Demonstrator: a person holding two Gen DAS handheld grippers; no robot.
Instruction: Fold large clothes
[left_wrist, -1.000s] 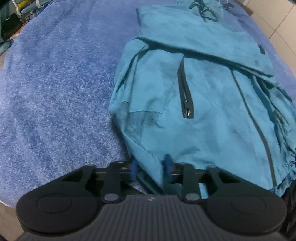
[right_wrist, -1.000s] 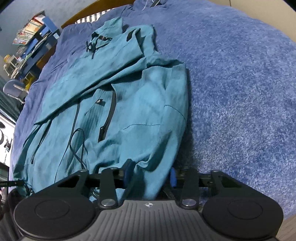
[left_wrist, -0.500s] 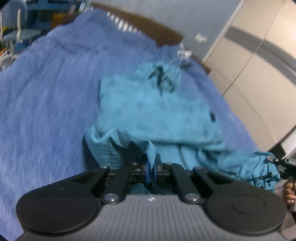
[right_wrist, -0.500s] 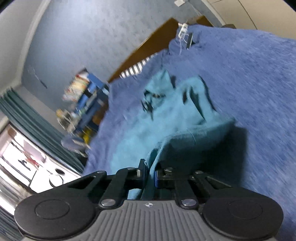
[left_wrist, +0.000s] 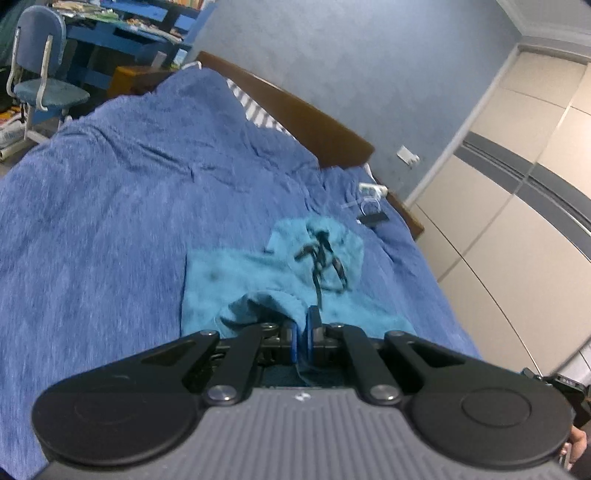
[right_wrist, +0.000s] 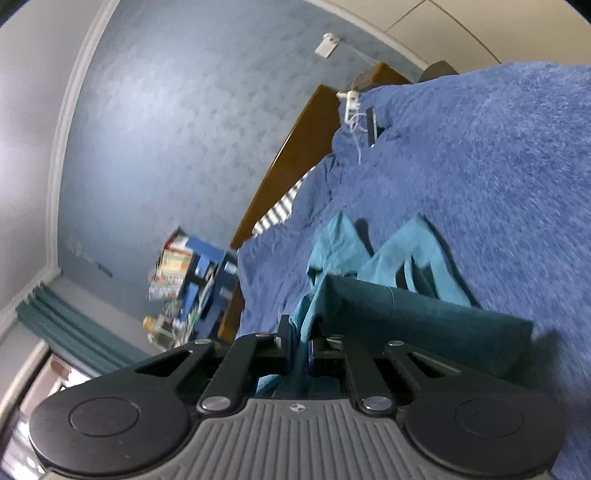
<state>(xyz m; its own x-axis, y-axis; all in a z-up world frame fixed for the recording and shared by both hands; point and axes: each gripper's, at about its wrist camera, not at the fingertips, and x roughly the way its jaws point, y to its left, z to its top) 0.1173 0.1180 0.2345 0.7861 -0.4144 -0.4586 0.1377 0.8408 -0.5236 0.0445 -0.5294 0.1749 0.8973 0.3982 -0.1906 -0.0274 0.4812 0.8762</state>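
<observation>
1. Teal fabric: the jacket (left_wrist: 236, 280) lies on the blue blanket (left_wrist: 96, 229) that covers the bed, its hood end with the dark drawcord (left_wrist: 321, 258) farthest from the camera.
2. Left gripper (left_wrist: 302, 334): blue pads nearly together, a thin fold of the jacket's near edge pinched between them. The cloth rises in a hump from the bed up to the jaws.
3. Right gripper (right_wrist: 298, 347): fingers pressed close on a bunched piece of the jacket; a darker teal panel (right_wrist: 424, 314) stretches taut to the right of the jaws, lifted off the blanket and casting a shadow on it.
4. Jacket's left edge, left wrist view: a fairly straight line down the blanket. Wide bare blanket to the left of it, running to the bed's side.
5. Right wrist view: broad bare blanket to the right of the jacket too.
6. Beyond the hood: rumpled blanket, then the wooden headboard (left_wrist: 306, 110). A white power strip (left_wrist: 373, 189) and a dark flat device (left_wrist: 373, 218) sit on the blanket near the bed's far right corner, apart from the jacket.
7. Off the bed: chair (left_wrist: 37, 74) and blue shelving (left_wrist: 122, 33) at far left; wardrobe doors (left_wrist: 517, 184) along the right.
8. Both views are motion-blurred; stitching and seams cannot be read.
</observation>
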